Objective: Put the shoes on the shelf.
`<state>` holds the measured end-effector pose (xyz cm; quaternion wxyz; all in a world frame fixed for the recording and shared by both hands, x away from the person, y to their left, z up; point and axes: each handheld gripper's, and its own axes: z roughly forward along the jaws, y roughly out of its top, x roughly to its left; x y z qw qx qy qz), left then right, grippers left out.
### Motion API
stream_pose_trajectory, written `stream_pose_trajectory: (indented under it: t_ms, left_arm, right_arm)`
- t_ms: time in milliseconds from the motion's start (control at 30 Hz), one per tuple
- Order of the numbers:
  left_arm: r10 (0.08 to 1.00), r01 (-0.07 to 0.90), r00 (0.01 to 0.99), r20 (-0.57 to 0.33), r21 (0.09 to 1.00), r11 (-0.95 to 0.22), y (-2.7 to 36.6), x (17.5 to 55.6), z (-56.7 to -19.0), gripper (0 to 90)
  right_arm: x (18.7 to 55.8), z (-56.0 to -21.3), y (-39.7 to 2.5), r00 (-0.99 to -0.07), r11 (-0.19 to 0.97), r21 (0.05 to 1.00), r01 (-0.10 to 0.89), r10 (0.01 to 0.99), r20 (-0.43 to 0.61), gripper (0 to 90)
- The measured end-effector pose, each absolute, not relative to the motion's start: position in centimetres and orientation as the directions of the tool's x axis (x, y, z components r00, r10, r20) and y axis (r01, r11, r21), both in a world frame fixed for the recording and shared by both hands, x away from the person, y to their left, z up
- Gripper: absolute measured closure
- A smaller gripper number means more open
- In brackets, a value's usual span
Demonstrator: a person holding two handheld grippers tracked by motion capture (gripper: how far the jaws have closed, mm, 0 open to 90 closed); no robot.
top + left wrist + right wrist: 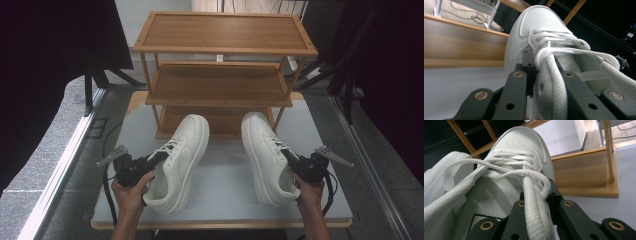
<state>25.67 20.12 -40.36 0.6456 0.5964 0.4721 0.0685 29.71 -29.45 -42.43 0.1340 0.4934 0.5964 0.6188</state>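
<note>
Two white lace-up sneakers lie on the grey table, toes toward the wooden rack. The left sneaker (pixel 179 162) (pixel 537 22) is tilted, with its sole edge showing. My left gripper (pixel 156 159) (pixel 542 65) is shut on the side wall of its opening, one jaw inside and one outside, a lace draped across. The right sneaker (pixel 262 152) (pixel 524 142) has my right gripper (pixel 289 156) (pixel 536 195) shut on its collar edge in the same way. A hand holds each gripper from the near edge. The left sneaker's side (pixel 446 172) shows in the right gripper view.
A three-shelf wooden shoe rack (pixel 220 50) stands at the table's far side, its bare bottom shelf (pixel 220 122) right behind the toes. Grey table surface (pixel 220 180) lies between the shoes. Dark curtains hang on both sides, and cables trail from each gripper.
</note>
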Motion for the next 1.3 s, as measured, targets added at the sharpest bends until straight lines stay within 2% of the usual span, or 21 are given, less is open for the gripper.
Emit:
stream_pose_trajectory:
  t_ms: [467, 800, 1300]
  left_arm:
    - [0.62, 0.452, 0.566, -0.543, 0.834, 0.318, 19.0, 27.0, -38.6, 82.0]
    - [0.609, 0.45, 0.557, -0.565, 0.821, 0.35, 18.5, 28.6, -37.3, 81.9]
    - [0.624, 0.439, 0.546, -0.56, 0.825, 0.356, 17.7, 30.7, -34.5, 81.8]
  right_arm:
    - [29.6, -39.9, -29.3, -0.507, -0.332, 0.868, 0.37, 0.71, 0.488, 84.6]
    - [30.6, -37.6, -27.8, -0.539, -0.309, 0.884, 0.352, 0.705, 0.461, 84.5]
    - [32.9, -33.4, -26.6, -0.527, -0.291, 0.896, 0.334, 0.731, 0.434, 84.5]
